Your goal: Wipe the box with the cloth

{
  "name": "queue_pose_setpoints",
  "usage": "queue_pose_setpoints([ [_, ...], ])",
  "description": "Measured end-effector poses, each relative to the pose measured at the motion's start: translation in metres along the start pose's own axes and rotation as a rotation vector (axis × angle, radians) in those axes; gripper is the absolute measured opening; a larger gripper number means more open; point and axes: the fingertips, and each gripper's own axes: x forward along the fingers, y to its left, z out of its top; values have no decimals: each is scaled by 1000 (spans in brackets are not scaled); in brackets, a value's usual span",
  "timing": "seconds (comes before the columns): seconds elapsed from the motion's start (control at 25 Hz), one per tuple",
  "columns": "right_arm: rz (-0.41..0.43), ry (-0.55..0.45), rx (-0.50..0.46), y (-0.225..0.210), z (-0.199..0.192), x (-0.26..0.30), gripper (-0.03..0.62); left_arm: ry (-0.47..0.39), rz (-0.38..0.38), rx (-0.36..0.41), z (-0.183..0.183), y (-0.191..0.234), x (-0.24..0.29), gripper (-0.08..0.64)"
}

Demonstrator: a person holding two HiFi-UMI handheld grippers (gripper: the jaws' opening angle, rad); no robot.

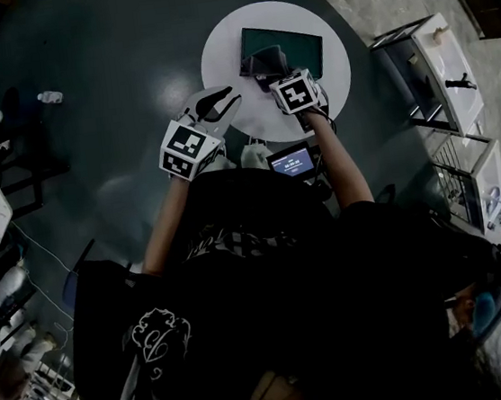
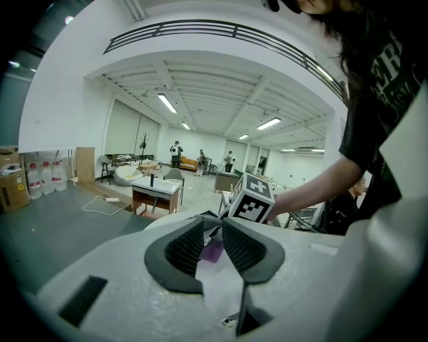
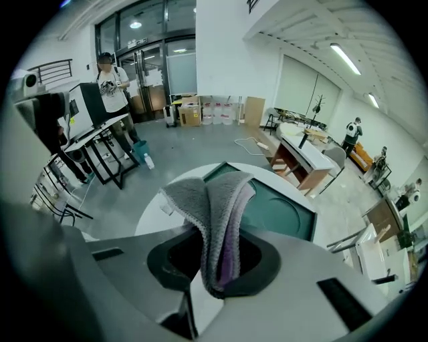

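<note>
A dark green flat box point(image 1: 296, 42) lies on a small round white table point(image 1: 222, 55). My right gripper point(image 1: 273, 74) is over the box's near edge, shut on a grey and purple cloth point(image 1: 265, 59). In the right gripper view the cloth point(image 3: 215, 207) hangs folded out of the shut right gripper point(image 3: 215, 264), in front of the box point(image 3: 284, 214). My left gripper point(image 1: 218, 105) hovers at the table's left edge, open and holding nothing. Its own view looks past the left gripper point(image 2: 212, 234) to the purple cloth point(image 2: 212, 252) and the right gripper's marker cube point(image 2: 253, 199).
A device with a lit screen point(image 1: 291, 161) sits near the person's body. White desks point(image 1: 439, 72) stand to the right. A bottle point(image 1: 50, 98) lies on the dark floor at left. A person point(image 3: 112, 87) stands by black-framed tables point(image 3: 87, 150).
</note>
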Motion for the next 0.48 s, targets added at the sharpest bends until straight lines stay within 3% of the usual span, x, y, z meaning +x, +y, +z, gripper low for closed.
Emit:
queue_pose_setpoints([
  [0.24,-76,56,74,-34,-39,-17,55,3,-35,13,2,-5,5,83],
  [0.48,-168,51,122,-73,-67,-44,55,5,-83,33,6,-20,16,84],
])
